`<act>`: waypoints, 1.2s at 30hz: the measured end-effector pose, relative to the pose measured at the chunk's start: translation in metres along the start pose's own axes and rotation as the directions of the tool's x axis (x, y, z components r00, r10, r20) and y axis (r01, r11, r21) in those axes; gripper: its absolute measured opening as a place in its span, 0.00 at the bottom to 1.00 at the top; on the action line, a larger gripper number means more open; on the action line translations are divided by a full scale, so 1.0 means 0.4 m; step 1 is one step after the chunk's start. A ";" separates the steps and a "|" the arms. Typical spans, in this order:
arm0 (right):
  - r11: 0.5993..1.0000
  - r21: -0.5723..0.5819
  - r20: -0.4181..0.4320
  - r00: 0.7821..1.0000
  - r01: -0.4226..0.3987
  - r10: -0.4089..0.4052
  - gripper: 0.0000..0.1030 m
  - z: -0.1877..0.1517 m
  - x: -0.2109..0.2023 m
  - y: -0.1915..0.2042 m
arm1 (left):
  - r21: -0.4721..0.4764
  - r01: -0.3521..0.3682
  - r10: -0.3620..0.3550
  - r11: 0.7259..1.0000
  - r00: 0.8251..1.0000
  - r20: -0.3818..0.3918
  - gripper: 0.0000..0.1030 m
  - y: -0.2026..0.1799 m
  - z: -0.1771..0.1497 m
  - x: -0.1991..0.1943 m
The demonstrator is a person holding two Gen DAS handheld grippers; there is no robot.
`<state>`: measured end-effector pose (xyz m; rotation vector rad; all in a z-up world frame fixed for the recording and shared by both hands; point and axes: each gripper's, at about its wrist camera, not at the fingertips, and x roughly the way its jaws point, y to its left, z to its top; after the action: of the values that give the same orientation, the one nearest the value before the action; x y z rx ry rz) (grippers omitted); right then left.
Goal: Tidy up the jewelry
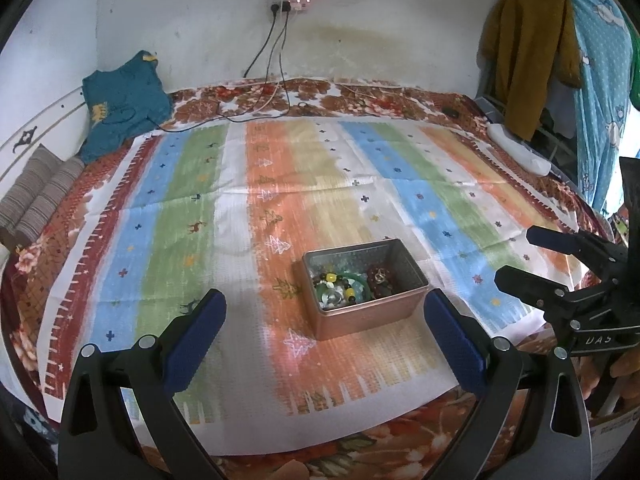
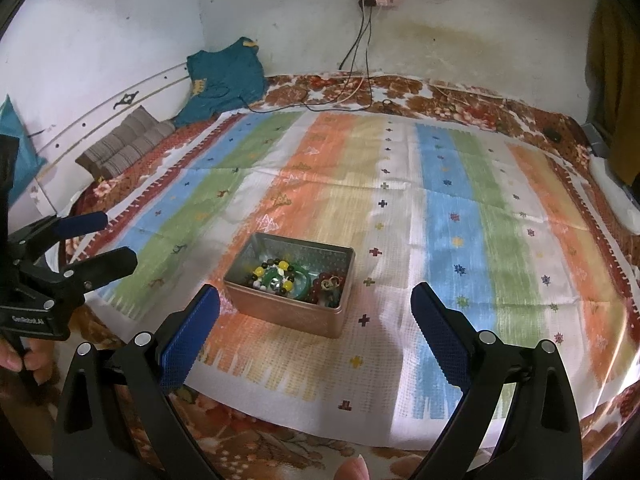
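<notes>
One striped cloth point(image 1: 280, 208) covers most of the bed, laid over a floral blanket point(image 1: 360, 100); nothing of jewelry lies loose on it that I can see. One metal tin point(image 1: 362, 316), rectangular, lidless, sits on the orange stripe near the cloth's near edge. Two grippers: left gripper point(image 1: 324, 336) spread wide with nothing between its blue pads, tin just ahead of it; right gripper point(image 2: 316, 328) likewise wide and empty, tin ahead and slightly to its left. Each shows in the other's camera, off to the side, also parted. All the jewelry point(image 2: 296, 278) lies inside the tin in one mixed heap: one green bangle point(image 2: 302, 280), one strand of yellow and dark beads point(image 2: 272, 270) across it, one dark red bead strand point(image 2: 320, 290) at the end, and what looks like two small gold rings point(image 2: 334, 282) on top, though that count is unsure. Scene fits either pieces gathered into the tin or pieces waiting to be sorted out of it; cannot settle which. Risks, as judged: strands are tangled over the bangle, so lifting one piece may drag others out; rings are small for wide pads and could slip into the cloth's weave; soft bedding under the tin may let it tip if a finger presses its rim.
</notes>
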<state>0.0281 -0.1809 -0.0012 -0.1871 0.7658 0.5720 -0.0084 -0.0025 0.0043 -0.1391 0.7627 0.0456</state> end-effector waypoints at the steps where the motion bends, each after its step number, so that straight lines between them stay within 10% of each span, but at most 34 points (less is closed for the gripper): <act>1: 1.000 -0.002 0.001 1.000 -0.001 0.001 0.94 0.000 -0.001 0.001 | -0.002 0.001 -0.001 1.000 1.000 0.000 0.94 0.001 0.000 -0.002; 36: 0.999 0.033 0.020 0.999 -0.035 0.034 0.94 -0.004 -0.027 -0.001 | 0.051 0.025 -0.025 0.998 1.000 0.017 0.94 -0.035 -0.014 -0.020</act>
<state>0.0212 -0.1865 0.0049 -0.1381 0.7602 0.5926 -0.0167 -0.0172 0.0072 -0.0996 0.7435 0.0036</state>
